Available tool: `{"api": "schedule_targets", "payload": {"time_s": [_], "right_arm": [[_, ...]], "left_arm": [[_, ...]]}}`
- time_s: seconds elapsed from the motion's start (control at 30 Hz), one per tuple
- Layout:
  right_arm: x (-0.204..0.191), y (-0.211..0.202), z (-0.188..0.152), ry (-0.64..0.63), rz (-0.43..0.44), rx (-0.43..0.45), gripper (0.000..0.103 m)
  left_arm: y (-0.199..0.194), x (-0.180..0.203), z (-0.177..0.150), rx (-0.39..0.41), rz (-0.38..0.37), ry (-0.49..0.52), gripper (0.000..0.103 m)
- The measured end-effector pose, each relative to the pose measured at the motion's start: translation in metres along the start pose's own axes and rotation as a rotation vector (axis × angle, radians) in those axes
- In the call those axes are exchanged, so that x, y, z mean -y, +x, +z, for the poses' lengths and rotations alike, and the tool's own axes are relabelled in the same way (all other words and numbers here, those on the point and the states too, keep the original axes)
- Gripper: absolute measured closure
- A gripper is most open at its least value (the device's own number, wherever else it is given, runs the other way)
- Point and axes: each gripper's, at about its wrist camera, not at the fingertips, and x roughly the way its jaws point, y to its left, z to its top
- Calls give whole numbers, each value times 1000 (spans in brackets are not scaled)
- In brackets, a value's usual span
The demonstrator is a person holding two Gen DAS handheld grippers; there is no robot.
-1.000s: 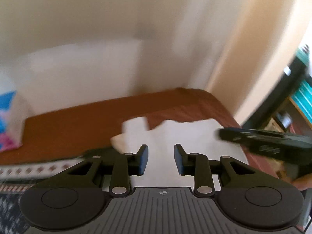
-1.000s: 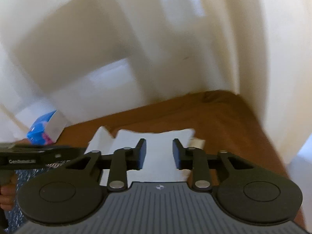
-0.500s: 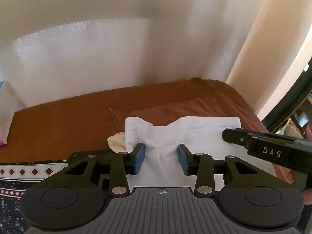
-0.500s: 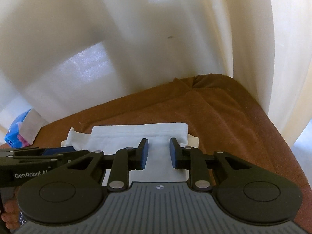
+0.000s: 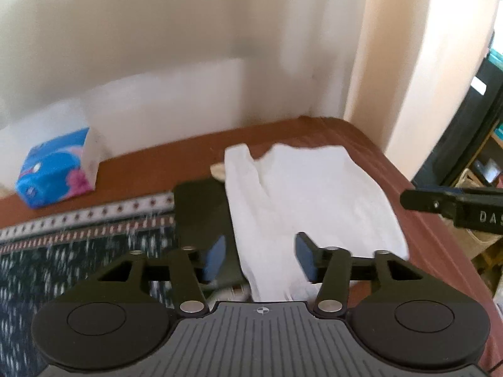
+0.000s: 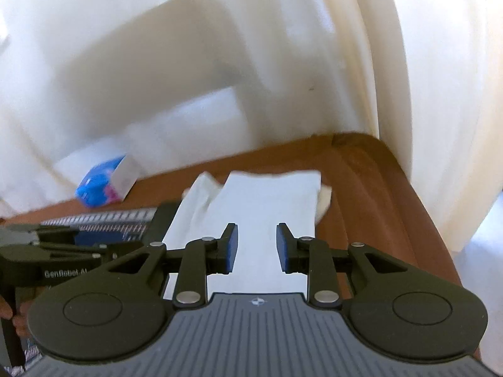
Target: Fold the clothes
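Fingers (image 5: 306, 259) on both sides spread wide, gripping nothing, above white shirt (image 5: 308, 194) on bed (image 6: 371, 194); between folds, I reckon. Next: pinch an edge.

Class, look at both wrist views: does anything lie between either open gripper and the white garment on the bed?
Nothing visible does. The left gripper and the right gripper are both open with the white garment lying directly ahead between their fingers. The tissue pack sits well off to the left.

White garment (image 5: 308, 201) flat on bed (image 5: 418, 220)
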Motion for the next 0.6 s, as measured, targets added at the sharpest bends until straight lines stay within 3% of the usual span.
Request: {"api": "schedule_targets", "payload": {"time_s": [0.07,0.13,0.3,0.4,0.6], "right_arm": [[-6,-15,-8,-18,2,-20,62],[-11,-29,-17,-47,-11,-30,36],[-23,-45,-30,-125,-55,-59,22],[-25,-51,-35,-130,-48,-91,3],[-27,-53,-40,-167,-49,-124,0]], "left_arm": [[-12,4,-7,-6,1,-23,9],[-19,8,-13,-17,11,-34,3],[-28,14,-23,-41,40,-60,2],[-33,11,-26,-56,39,-97,1],[-41,11,-32,-57,65,-88,1]]}}
